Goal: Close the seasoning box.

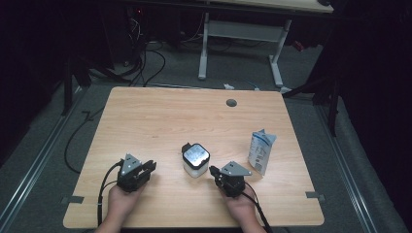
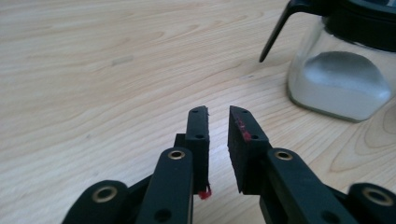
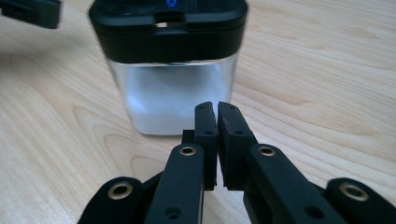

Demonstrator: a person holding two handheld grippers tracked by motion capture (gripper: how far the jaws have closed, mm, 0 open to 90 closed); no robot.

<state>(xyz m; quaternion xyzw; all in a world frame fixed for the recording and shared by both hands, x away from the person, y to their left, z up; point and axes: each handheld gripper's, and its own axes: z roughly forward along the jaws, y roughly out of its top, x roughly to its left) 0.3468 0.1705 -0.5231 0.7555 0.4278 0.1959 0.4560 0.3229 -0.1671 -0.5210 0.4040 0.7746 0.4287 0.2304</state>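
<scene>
A square clear jar (image 1: 196,159) with a black lid and white powder inside stands on the wooden table (image 1: 170,116), between my two grippers. My left gripper (image 1: 151,166) rests to the jar's left, pointing toward it. In the left gripper view its jaws (image 2: 218,112) stand a little apart with nothing between them, and the jar (image 2: 341,79) is off to the upper right. My right gripper (image 1: 213,170) sits just right of the jar. The right gripper view has its jaws (image 3: 216,107) pressed together, empty, right in front of the jar (image 3: 173,93).
A white and blue pouch (image 1: 261,151) stands upright to the right of the right gripper. A round cable hole (image 1: 231,102) marks the table's far side. Beyond the table are a white desk frame (image 1: 204,43) and cables on the floor.
</scene>
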